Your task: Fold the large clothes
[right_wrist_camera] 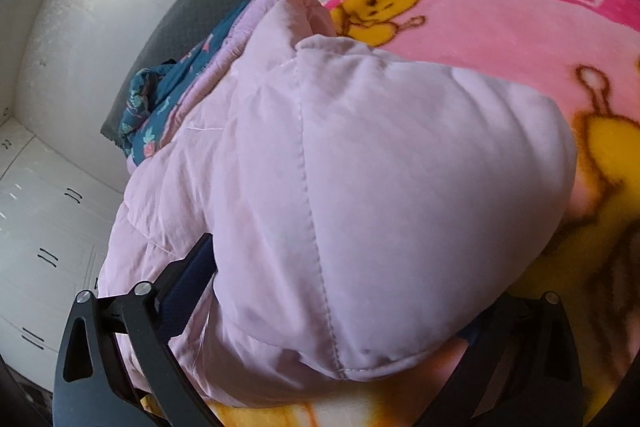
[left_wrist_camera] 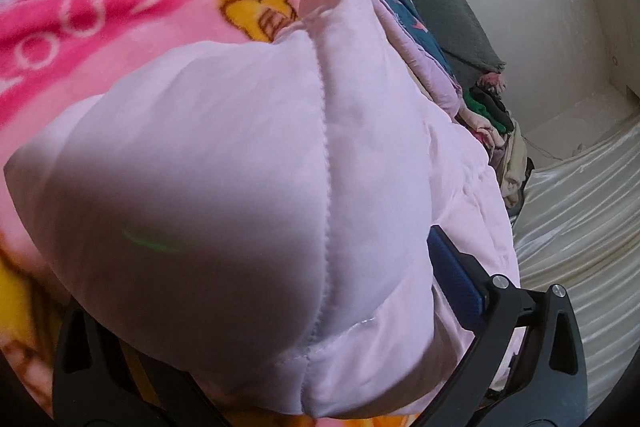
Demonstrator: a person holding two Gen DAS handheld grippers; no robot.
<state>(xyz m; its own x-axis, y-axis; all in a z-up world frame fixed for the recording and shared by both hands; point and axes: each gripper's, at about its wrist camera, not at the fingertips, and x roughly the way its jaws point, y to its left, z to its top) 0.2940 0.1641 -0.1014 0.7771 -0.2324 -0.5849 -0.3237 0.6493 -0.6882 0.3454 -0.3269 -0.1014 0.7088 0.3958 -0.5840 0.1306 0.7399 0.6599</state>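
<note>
While the pale pink padded jacket (left_wrist_camera: 224,187) bulges between both pairs of fingers, you are mid-fold on the pink cartoon blanket (left_wrist_camera: 100,39). Your left gripper (left_wrist_camera: 256,347) straddles a thick fold; whether it pinches, I cannot tell. Your right gripper (right_wrist_camera: 320,327) is spread wide around the jacket bulk, which fills the view toward 12 o'clock. Next, I judge, lay it flat and release.
</note>
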